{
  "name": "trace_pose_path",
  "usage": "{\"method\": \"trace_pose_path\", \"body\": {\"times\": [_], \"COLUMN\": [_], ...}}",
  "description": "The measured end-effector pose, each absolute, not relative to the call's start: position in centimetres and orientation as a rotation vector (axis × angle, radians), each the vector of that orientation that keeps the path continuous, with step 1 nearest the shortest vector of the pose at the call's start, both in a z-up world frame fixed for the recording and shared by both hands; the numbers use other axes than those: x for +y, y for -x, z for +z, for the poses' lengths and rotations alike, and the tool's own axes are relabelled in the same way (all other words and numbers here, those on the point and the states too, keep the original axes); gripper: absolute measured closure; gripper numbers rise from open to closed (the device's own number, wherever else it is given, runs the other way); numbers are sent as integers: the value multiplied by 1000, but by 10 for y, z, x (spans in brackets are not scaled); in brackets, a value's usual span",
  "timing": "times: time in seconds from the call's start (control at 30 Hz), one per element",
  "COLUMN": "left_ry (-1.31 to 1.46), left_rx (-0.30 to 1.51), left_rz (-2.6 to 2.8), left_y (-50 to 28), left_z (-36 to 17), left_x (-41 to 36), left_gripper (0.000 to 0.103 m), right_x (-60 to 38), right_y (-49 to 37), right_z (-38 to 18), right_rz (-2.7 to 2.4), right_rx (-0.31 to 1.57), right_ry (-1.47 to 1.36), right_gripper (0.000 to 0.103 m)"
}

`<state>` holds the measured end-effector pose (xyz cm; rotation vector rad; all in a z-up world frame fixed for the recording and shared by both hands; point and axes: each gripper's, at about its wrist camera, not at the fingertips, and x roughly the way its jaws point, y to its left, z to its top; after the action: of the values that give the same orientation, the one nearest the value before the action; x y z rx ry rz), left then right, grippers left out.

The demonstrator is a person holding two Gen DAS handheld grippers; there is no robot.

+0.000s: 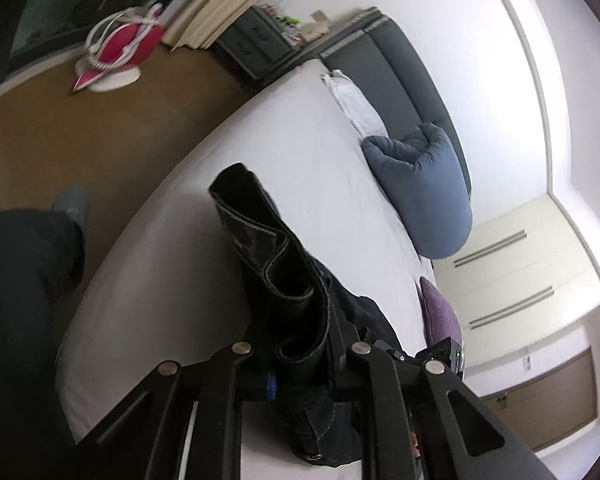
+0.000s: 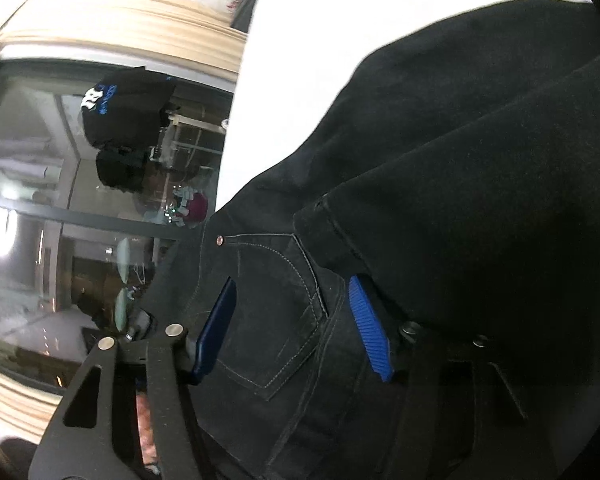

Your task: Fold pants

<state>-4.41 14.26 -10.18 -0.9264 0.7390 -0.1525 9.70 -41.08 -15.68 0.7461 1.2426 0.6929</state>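
Observation:
Dark denim pants [image 1: 284, 280] hang bunched over the white bed [image 1: 300, 140], with a stitched hem end sticking up. My left gripper [image 1: 300, 376] is shut on this bunch; the fabric hides its fingertips except a sliver of blue pad. In the right wrist view the pants [image 2: 440, 160] fill the right side, and a back pocket [image 2: 272, 312] with pale stitching lies below. My right gripper [image 2: 292, 328] stands open, its blue pads [image 2: 370, 328] spread on either side of the pocket without pinching it.
A blue rolled duvet [image 1: 424, 184], a white pillow [image 1: 352, 100] and a purple cushion [image 1: 440, 312] lie near the dark headboard [image 1: 404, 68]. A pink iron [image 1: 116, 48] stands on the brown floor. A person's dark trouser leg [image 1: 20, 280] stands at the bed's left edge. Window [image 2: 80, 200] on the left.

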Motion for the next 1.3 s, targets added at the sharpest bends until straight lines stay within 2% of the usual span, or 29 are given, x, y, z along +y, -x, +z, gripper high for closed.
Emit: {"method": "trace_pose_path", "body": {"times": [0.1, 0.17, 0.37, 0.47, 0.53, 0.63, 0.97, 1.1, 1.17, 1.2, 1.23, 1.27, 1.3], "left_ry": [857, 810, 525, 440, 348, 254, 18, -39, -63, -68, -75, -78, -81], "left_rx": [723, 713, 717, 778, 841, 901, 881, 863, 860, 860, 860, 862, 863], "left_rz": [-185, -215, -439, -568, -617, -666, -675, -676, -676, -679, -679, -682, -687], "left_y": [39, 36, -1, -18, -25, -19, -1, 6, 9, 7, 8, 7, 7], "left_z": [-79, -65, -18, -33, -55, -77, -79, -80, -81, -80, -80, -80, -79], "left_x": [129, 117, 1, -73, -121, -162, -208, -220, -228, -234, -236, -236, -240], "left_gripper": [87, 87, 87, 87, 87, 87, 87, 87, 87, 87, 87, 87, 87], "right_x": [-423, -440, -495, -523, -540, -558, -544, -532, -523, -528, -529, -530, -534], "right_y": [-98, -97, -90, -79, -71, -63, -58, -61, -61, -62, -62, -62, -61], "right_z": [-145, -131, -119, -117, -118, -128, -134, -118, -117, -115, -114, -114, -113], "right_rz": [680, 703, 699, 725, 727, 703, 727, 660, 628, 624, 590, 584, 581], "right_rx": [1256, 1198, 1129, 1057, 1025, 1022, 1091, 1163, 1204, 1208, 1211, 1210, 1202], "right_ry": [-817, -851, -961, -1050, -1083, -1119, -1011, -816, -706, -680, -638, -636, -637], "right_gripper": [43, 43, 43, 42, 34, 29, 28, 28, 39, 61, 72, 75, 84]}}
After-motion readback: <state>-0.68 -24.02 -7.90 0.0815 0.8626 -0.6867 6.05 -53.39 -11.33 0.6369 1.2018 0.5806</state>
